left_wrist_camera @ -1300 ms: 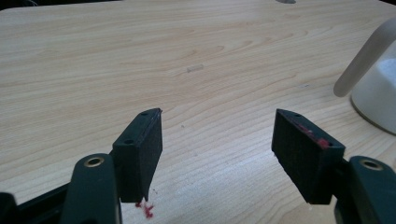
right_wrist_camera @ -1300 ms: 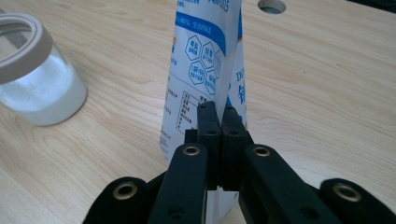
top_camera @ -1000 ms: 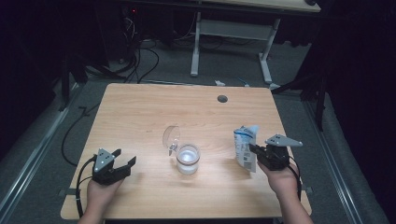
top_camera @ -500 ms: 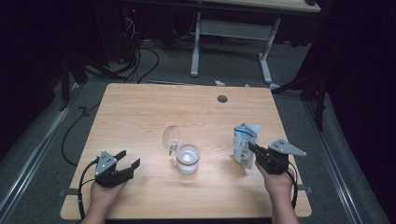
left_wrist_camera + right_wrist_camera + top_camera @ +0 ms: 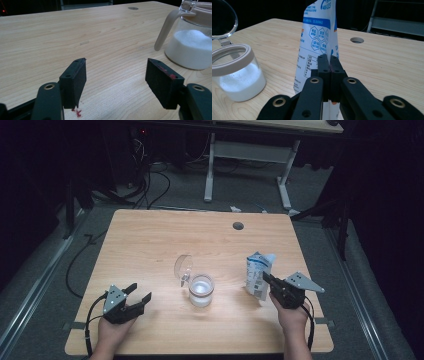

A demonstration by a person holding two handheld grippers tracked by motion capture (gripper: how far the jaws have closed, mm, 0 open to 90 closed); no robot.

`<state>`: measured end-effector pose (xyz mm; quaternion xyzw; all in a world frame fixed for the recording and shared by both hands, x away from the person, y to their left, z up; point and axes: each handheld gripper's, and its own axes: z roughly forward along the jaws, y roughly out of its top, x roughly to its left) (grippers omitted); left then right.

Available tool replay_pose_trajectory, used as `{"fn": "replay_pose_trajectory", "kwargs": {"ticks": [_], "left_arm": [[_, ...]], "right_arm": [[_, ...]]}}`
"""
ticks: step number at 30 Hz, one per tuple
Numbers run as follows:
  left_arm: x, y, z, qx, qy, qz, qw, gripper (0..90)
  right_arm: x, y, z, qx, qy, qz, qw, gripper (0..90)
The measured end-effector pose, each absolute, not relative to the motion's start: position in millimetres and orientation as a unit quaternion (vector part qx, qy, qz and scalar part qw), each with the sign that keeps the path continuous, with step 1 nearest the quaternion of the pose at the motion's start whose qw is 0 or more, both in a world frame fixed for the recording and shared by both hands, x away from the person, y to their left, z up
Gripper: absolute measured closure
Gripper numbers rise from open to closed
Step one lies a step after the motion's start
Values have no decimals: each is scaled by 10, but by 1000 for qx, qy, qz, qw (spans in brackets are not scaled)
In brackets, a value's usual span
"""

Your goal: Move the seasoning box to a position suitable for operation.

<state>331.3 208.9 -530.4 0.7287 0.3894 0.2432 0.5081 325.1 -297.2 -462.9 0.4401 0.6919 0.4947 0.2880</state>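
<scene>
A white and blue pouch [image 5: 257, 270] stands upright at the table's right, with printed text on its side [image 5: 317, 32]. My right gripper [image 5: 265, 279] is shut on the pouch's near edge, jaws pressed together [image 5: 329, 58]. A glass jar [image 5: 201, 290] with a beige rim holds white powder; its clear hinged lid [image 5: 183, 266] is flipped up and back. The jar sits left of the pouch [image 5: 235, 72]. My left gripper [image 5: 140, 291] rests open near the front left, nothing between its jaws [image 5: 117, 72], and the jar [image 5: 192, 50] is off to its right.
The wooden table [image 5: 150, 245] has a round cable hole [image 5: 238, 226] near its far edge. Small red specks [image 5: 77, 112] lie on the wood under the left jaw. Cables and a second desk's legs [image 5: 210, 165] are on the floor beyond.
</scene>
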Motion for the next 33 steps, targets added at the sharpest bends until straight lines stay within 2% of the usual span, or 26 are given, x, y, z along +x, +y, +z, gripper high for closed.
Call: {"fn": "replay_pose_trajectory", "kwargs": {"ticks": [13, 29, 33], "left_arm": [[3292, 2087, -5313, 725, 390, 244, 513, 338], [3291, 2063, -5320, 733, 386, 244, 505, 338], [3284, 2049, -5321, 737, 381, 246, 501, 338]], "right_arm": [[3278, -3213, -4636, 456, 671, 490, 318, 900], [3386, -3390, -4765, 483, 651, 493, 315, 899], [3365, -3408, -4779, 486, 650, 488, 323, 870]]}}
